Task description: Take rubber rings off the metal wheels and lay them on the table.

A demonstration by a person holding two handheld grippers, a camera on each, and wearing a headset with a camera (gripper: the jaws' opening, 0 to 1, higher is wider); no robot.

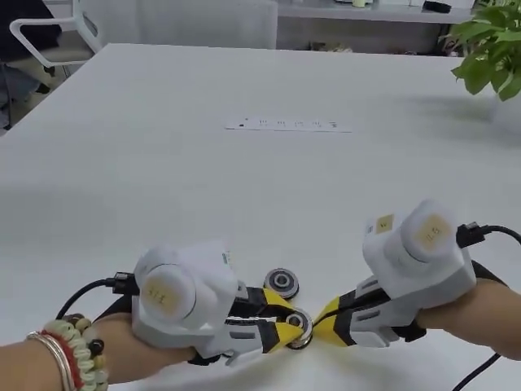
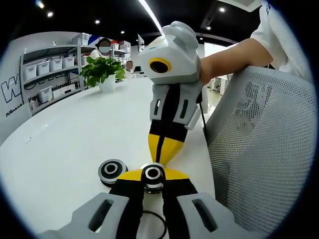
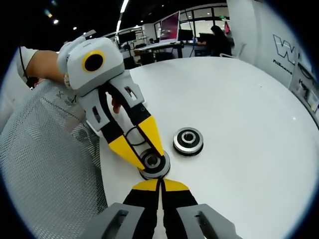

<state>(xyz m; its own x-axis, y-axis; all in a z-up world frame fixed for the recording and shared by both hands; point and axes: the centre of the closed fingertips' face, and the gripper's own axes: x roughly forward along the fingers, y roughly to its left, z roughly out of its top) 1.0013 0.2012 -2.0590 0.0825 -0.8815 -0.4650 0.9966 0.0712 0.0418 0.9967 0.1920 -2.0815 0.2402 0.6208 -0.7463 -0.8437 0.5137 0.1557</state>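
left tongs (image 2: 153,177) clamp round metal wheel (image 3: 153,162) | right tongs (image 3: 160,181) pressed together | smooth white table (image 1: 244,179)

The head view is bright and even, with soft light from above. The white table (image 1: 244,179) looks a little washed out, and shadows on it are faint. The plant (image 1: 488,49) casts a pale, blurred shadow. The 2 gripper views are sharp in the middle but bend strongly at the edges, where shelves and walls curve. Strip lights (image 2: 149,15) and small spots glare against a dark ceiling. The wheel (image 3: 153,162) shows small glints on its metal.
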